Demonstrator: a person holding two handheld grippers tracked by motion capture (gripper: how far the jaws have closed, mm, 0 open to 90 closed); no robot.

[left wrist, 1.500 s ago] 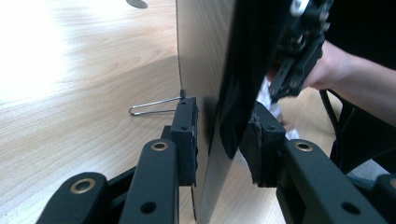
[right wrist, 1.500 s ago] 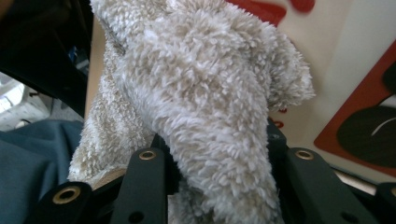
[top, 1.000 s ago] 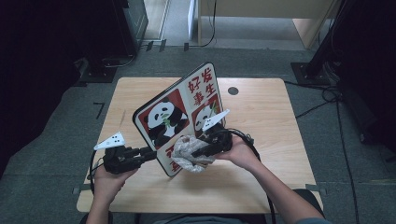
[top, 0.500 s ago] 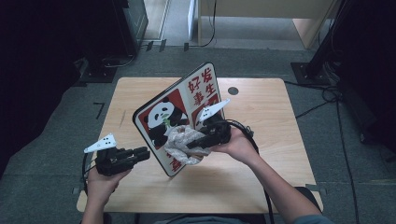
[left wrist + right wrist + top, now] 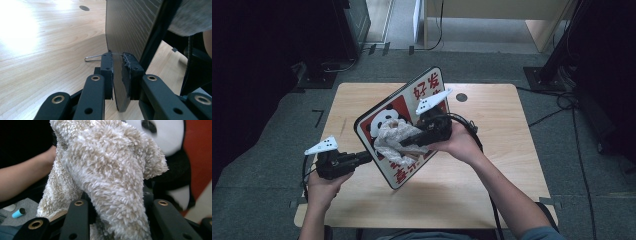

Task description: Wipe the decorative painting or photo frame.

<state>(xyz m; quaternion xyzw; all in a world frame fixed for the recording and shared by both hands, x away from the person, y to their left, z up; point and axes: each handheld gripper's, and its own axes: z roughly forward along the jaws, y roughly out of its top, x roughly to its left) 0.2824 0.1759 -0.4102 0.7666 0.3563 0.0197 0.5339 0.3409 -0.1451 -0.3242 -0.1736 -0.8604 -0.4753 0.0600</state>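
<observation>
A board (image 5: 432,85) with a panda picture and red characters stands tilted on the wooden table (image 5: 492,175). My left gripper (image 5: 364,157) is at its lower left edge. Its jaws have just been closing, and in the left gripper view the pads (image 5: 107,67) press on the board's thin edge (image 5: 130,30). My right gripper (image 5: 407,142) is shut on a fluffy beige cloth (image 5: 389,137), which it holds against the board's face over the panda. The right gripper view looks past the cloth (image 5: 110,170) to the panda (image 5: 165,135).
A wire stand (image 5: 92,58) sticks out behind the board onto the table. A round cable hole (image 5: 461,97) lies at the back of the table. Dark furniture legs and cables stand on the grey floor around it.
My right hand has lifted the cloth up the board's face, from the lower edge towards the panda. The left hand has stayed at the board's lower left edge.
</observation>
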